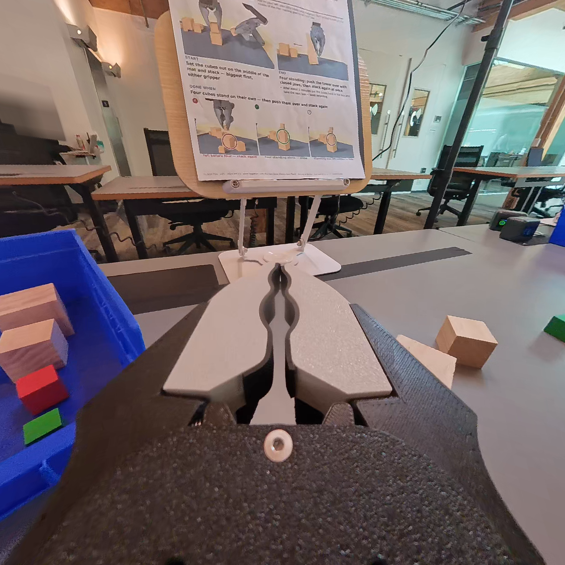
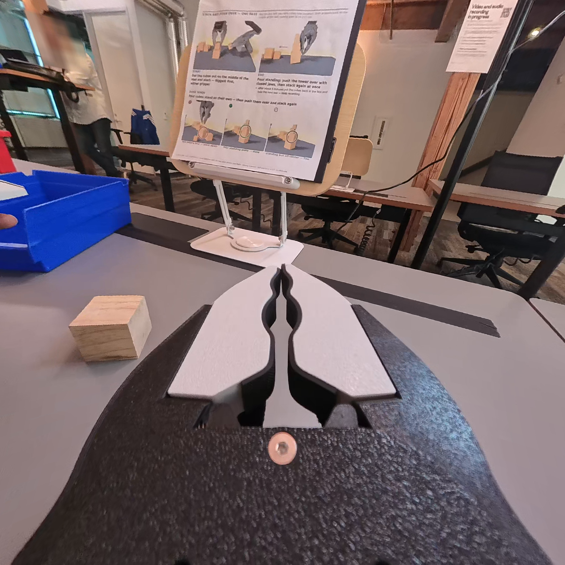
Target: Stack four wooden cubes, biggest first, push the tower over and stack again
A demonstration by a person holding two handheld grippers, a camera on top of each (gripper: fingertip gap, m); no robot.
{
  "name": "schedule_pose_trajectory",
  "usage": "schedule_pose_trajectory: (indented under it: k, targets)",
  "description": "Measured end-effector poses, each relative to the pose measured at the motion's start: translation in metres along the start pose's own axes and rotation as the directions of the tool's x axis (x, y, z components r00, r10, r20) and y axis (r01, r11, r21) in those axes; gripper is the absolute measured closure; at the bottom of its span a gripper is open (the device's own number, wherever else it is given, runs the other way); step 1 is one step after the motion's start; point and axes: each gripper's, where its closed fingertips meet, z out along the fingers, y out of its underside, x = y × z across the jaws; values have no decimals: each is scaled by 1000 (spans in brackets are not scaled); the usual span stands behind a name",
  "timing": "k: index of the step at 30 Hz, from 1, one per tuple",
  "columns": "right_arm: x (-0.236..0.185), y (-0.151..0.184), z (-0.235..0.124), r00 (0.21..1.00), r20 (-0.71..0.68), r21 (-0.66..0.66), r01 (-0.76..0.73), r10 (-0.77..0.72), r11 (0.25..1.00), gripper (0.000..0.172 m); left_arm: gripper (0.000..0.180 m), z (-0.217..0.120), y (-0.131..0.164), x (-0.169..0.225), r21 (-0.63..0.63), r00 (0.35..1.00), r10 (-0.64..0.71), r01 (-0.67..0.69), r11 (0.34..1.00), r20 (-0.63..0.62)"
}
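My left gripper (image 1: 279,269) is shut with nothing between its fingertips, above the grey table (image 1: 428,290). To its left a blue bin (image 1: 101,305) holds two wooden cubes (image 1: 30,345), a red cube (image 1: 41,388) and a green block (image 1: 42,425). To its right a wooden cube (image 1: 466,341) and a paler wooden block (image 1: 431,360) lie on the table, with a green block (image 1: 556,325) at the right edge. My right gripper (image 2: 282,268) is shut with nothing between its fingertips. A wooden cube (image 2: 111,327) stands on the table to its left. The blue bin (image 2: 70,214) lies farther left.
A white stand (image 1: 279,258) holding a wooden board with a printed sheet (image 1: 269,85) stands ahead of both grippers; it also shows in the right wrist view (image 2: 247,244). Black tape (image 1: 397,260) runs across the table. Small dark devices (image 1: 516,227) sit far right. Desks and office chairs stand behind. Across from one pair of fingers to the other is roughly 30 cm.
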Motion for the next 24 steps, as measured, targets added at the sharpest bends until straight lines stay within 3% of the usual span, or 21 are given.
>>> schedule_pose_trajectory:
  k: [5,10,12,17,24]
  targets:
    - [-19,4,2,995,96,-17,11,-10,1000,165,180,-1,2,2,-29,999,-28,28,999,-18]
    - [-76,29,14,922,382,-128,110,-54,986,137,180,-2,1,1,-31,999,-28,27,999,-21]
    - [-103,39,21,854,514,-172,196,-82,965,118,180,-1,3,2,-39,999,-26,25,999,-25]
    - [-154,71,35,622,774,-208,429,-120,879,93,180,0,6,3,-50,999,-17,16,999,-32]
    - [-175,95,63,318,932,-109,698,-171,708,84,180,3,12,6,-74,998,-17,12,997,-66]
